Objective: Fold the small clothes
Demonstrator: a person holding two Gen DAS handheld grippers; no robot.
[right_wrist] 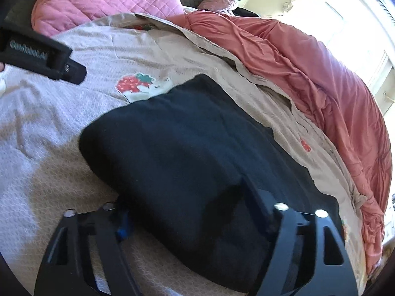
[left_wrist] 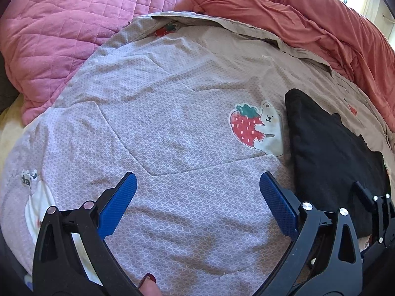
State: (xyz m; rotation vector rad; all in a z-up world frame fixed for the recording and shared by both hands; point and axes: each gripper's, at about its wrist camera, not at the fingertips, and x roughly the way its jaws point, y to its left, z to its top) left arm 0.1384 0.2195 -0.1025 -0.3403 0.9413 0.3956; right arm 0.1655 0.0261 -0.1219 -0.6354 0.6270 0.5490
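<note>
A folded black garment [right_wrist: 187, 148] lies on the patterned bedspread [right_wrist: 49, 128]; it also shows at the right of the left wrist view [left_wrist: 328, 148]. My left gripper [left_wrist: 197, 180] is open and empty, its blue pads [left_wrist: 118, 204] hovering over the bedspread left of the garment. My right gripper [right_wrist: 185, 207] straddles the near end of the black garment; the cloth covers the fingertips, so I cannot tell whether the jaws grip it. The left gripper's body [right_wrist: 42, 54] shows at the upper left of the right wrist view.
A strawberry-and-bear print [left_wrist: 256, 128] marks the bedspread beside the garment. A pink quilted blanket [left_wrist: 61, 24] is bunched at the far left and an orange-red duvet [left_wrist: 308, 24] along the far right. A bright window [right_wrist: 358, 24] is beyond the bed.
</note>
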